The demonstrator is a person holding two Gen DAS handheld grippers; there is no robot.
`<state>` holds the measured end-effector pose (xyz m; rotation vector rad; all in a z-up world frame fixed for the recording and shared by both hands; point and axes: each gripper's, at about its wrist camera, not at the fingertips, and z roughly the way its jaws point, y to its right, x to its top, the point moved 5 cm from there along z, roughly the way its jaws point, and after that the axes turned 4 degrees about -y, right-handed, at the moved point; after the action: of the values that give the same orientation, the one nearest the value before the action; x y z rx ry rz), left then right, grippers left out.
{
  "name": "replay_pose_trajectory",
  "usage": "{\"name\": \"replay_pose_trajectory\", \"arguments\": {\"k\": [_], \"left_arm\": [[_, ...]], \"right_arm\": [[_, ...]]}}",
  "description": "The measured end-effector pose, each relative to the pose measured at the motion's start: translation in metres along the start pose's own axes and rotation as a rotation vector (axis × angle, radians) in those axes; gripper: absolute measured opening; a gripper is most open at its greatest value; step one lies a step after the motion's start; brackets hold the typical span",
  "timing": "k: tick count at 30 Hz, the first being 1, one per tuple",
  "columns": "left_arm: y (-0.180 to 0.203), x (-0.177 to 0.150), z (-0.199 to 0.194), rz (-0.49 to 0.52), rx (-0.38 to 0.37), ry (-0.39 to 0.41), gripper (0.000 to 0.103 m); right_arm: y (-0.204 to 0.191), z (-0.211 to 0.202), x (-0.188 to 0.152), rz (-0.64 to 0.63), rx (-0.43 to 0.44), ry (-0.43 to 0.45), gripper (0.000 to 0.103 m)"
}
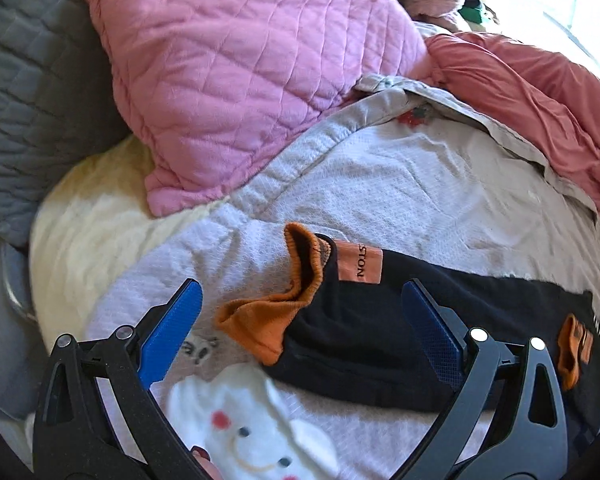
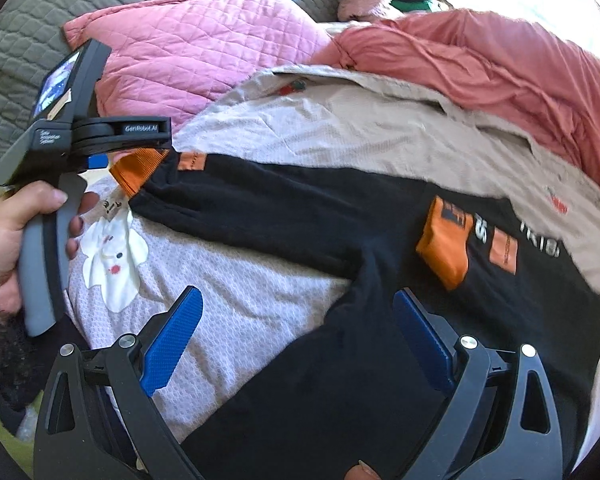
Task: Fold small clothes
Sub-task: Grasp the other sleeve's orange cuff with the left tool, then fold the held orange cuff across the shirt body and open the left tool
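Black sweatshirt (image 1: 380,332) flat between open left claw (image 1: 300,320) tips.

- Spread flat on the blanket (image 2: 284,128): the garment (image 2: 300,216), one sleeve reaching left.
- Just left of the garment's body, below that sleeve, on the same blanket: a cartoon patch (image 2: 112,256).
- Behind the garment, up-left: a quilted pillow (image 2: 204,40).
- Behind the garment, to the right: a bunched sheet (image 2: 480,52).
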<state>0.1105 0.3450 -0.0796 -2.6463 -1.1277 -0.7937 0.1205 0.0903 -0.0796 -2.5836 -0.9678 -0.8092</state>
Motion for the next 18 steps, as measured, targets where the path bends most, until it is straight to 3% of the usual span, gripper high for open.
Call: {"name": "replay_pose_trajectory", "arguments": {"k": [3, 6, 8, 10, 11, 13, 15, 18], "left_arm": [[0.007, -0.004, 0.012, 0.016, 0.010, -0.036, 0.094], [0.011, -0.001, 0.008, 0.017, -0.024, -0.007, 0.089], [0.015, 0.002, 0.009, 0.022, -0.039, 0.002, 0.075], [0.020, 0.003, 0.013, 0.037, -0.039, 0.001, 0.045], [0.024, 0.002, 0.014, 0.050, -0.040, -0.001, 0.039], [0.031, -0.001, 0.019, 0.065, -0.069, -0.026, 0.013], [0.036, -0.003, 0.020, 0.078, -0.087, -0.040, 0.006], [0.048, -0.003, 0.009, 0.111, -0.143, -0.022, 0.004]], "right_arm": [[0.013, -0.003, -0.014, 0.010, -0.015, -0.017, 0.095], [0.036, -0.009, -0.029, 0.048, -0.048, -0.035, 0.095], [0.057, -0.015, -0.038, 0.107, -0.064, -0.041, 0.095], [0.075, -0.019, -0.045, 0.156, -0.088, -0.048, 0.095], [0.084, -0.021, -0.048, 0.176, -0.105, -0.051, 0.095], [0.098, -0.027, -0.054, 0.209, -0.126, -0.051, 0.095], [0.111, -0.034, -0.057, 0.245, -0.133, -0.044, 0.095], [0.130, -0.045, -0.066, 0.300, -0.141, -0.034, 0.095]]}}
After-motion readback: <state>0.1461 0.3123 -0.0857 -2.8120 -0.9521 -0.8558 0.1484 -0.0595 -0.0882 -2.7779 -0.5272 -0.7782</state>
